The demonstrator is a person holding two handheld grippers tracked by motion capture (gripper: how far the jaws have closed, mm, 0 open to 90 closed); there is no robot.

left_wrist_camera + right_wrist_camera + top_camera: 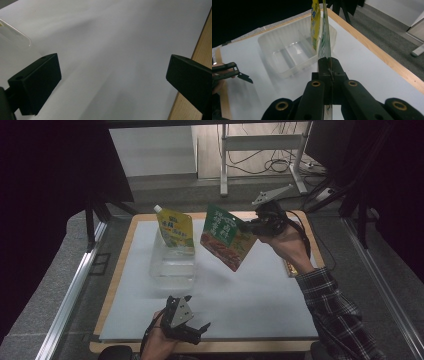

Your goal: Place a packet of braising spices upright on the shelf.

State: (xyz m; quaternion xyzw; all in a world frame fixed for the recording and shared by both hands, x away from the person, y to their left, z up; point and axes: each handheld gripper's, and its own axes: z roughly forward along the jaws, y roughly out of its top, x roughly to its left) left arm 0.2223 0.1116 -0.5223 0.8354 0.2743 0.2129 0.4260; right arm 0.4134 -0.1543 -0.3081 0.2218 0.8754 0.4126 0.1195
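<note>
My right gripper is shut on the edge of a green and red pouch and holds it in the air to the right of a clear plastic bin. In the right gripper view the pouch runs edge-on from my closed jaws toward the bin. A yellow spouted pouch stands upright in the bin's far end. My left gripper rests near the table's front edge, open, with bare white mat between its fingers.
A white mat covers the wooden table. A small yellowish item lies at the mat's right edge under my right forearm. Metal rails run along both table sides, and a stand with cables is on the floor behind.
</note>
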